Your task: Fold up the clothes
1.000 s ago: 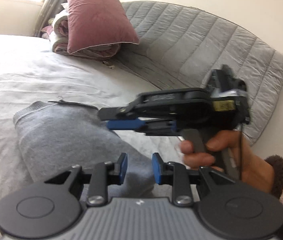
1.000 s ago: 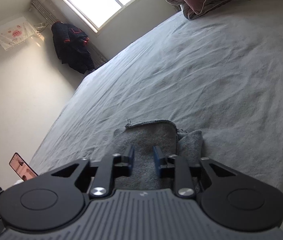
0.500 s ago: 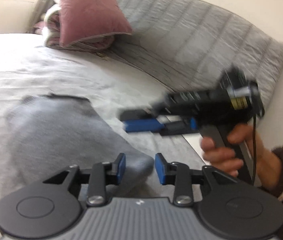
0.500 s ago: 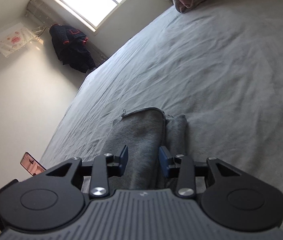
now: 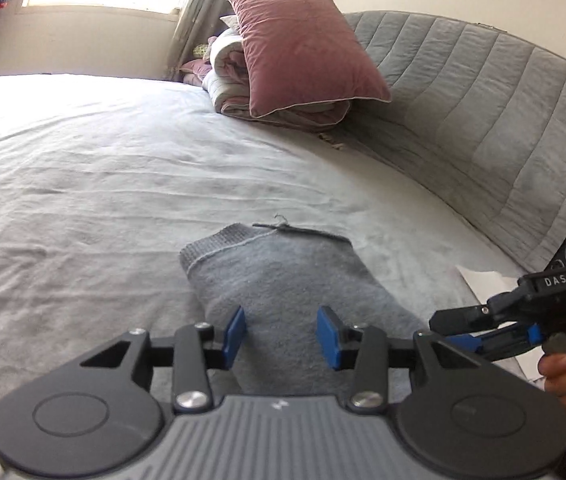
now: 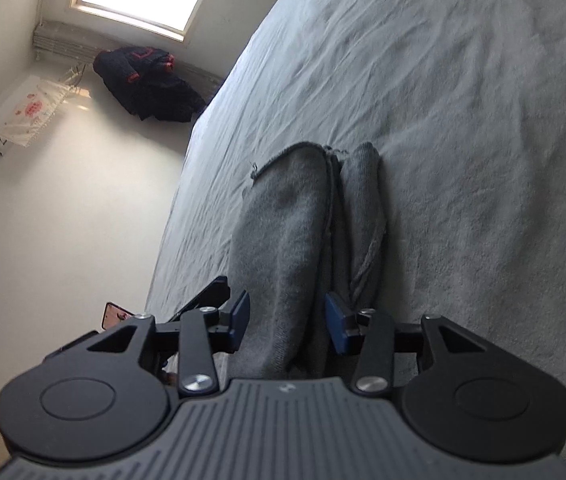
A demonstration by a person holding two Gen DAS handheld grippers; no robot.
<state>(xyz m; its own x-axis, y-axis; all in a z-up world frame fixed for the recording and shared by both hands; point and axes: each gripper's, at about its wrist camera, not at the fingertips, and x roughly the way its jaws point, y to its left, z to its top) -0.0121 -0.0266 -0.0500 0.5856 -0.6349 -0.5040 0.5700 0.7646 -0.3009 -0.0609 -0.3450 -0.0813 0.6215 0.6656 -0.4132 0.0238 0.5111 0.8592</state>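
Note:
A folded grey knit garment (image 5: pixel 283 276) lies on the pale bed sheet (image 5: pixel 83 184), its ribbed hem pointing away. My left gripper (image 5: pixel 283 336) hovers over its near end. The jaws are opening, and the blue pads stand apart above the cloth without pressing on it. A hand at the right edge holds my right gripper (image 5: pixel 463 332), just beside the garment. In the right wrist view the garment (image 6: pixel 295 224) runs lengthwise between the right gripper's (image 6: pixel 287 324) opening jaws. The pads flank the cloth but do not squeeze it.
A pink pillow (image 5: pixel 307 48) rests on a rolled quilt (image 5: pixel 223 80) at the far end, against the grey quilted headboard (image 5: pixel 483 112). White paper (image 5: pixel 487 284) lies by the headboard. A dark jacket (image 6: pixel 147 80) hangs under the window, and a phone (image 6: pixel 117 316) is beyond the bed's edge.
Both grippers' jaws have widened. The left view swung so the garment now sits centred, and the right gripper moved to its right edge. The right gripper rolled and now lines up along the garment.

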